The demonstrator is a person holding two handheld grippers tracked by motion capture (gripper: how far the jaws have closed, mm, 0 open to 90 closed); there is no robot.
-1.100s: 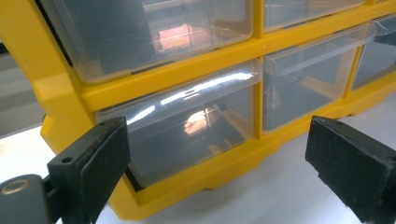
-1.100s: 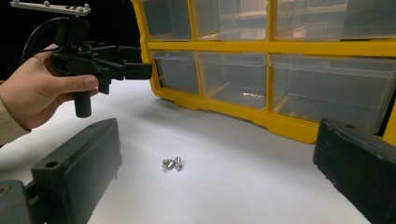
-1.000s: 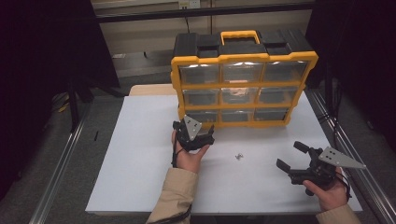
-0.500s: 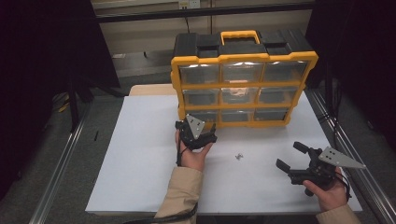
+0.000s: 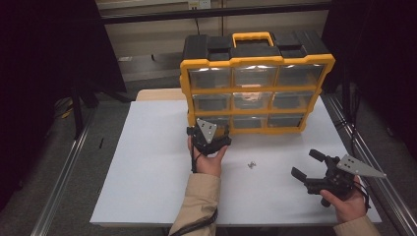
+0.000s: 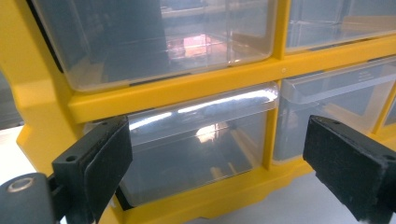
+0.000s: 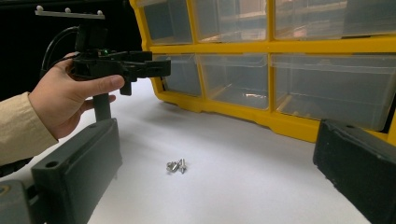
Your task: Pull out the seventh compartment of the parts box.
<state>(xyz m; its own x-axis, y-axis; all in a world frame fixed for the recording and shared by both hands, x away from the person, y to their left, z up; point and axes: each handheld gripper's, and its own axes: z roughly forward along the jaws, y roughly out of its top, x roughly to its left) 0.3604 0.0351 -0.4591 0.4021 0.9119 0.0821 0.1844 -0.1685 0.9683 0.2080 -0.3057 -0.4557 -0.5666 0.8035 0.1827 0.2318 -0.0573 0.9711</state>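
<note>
Upright at the back of the white bench (image 5: 147, 187), a yellow plastic drawer cabinet (image 5: 255, 88) faces the person. Level with its clear bottom-left drawer (image 6: 196, 144), the left gripper (image 5: 209, 135) spreads its fingers wide and empty, seemingly to pull it open. Farther right, the right gripper (image 5: 314, 172), equally open, waits near small metal screws (image 5: 252, 164).

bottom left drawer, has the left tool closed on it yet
No, the left tool is open, its jaws spread wide before the bottom left drawer, not touching it.
</note>
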